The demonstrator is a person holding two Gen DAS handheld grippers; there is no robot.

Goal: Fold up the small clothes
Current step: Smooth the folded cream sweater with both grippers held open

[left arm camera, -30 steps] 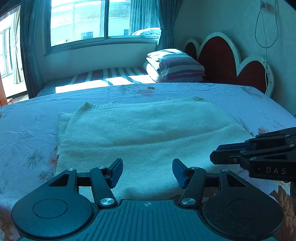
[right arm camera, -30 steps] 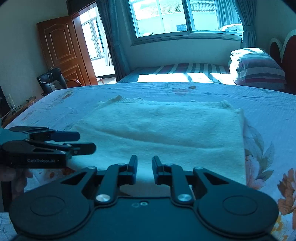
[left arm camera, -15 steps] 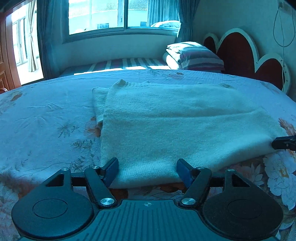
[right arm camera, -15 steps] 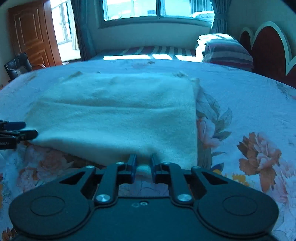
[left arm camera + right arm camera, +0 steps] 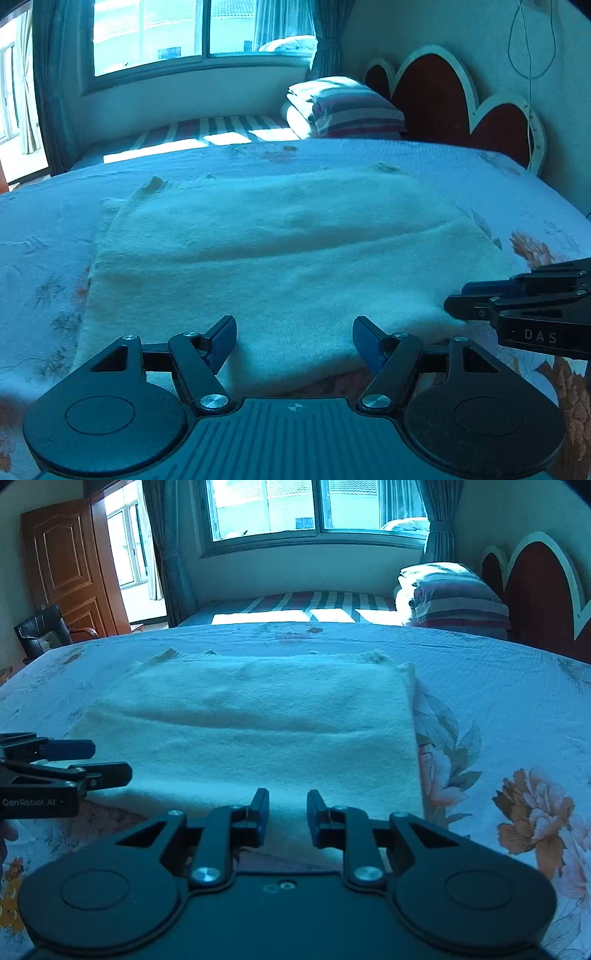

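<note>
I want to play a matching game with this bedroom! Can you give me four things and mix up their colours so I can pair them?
Things:
1. sweater
2. pillow
3. door
4. chair

Colours:
A. black
B. striped
C. cream
D. brown wood

Pairs: 1-C, 2-B, 3-D, 4-A

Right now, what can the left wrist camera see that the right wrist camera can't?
Only the left wrist view shows the cord hanging on the wall. Only the right wrist view shows the wooden door and black chair. Both show the folded cream garment, the floral bedspread, the striped pillow, the window, and the open left gripper and right gripper.
</note>
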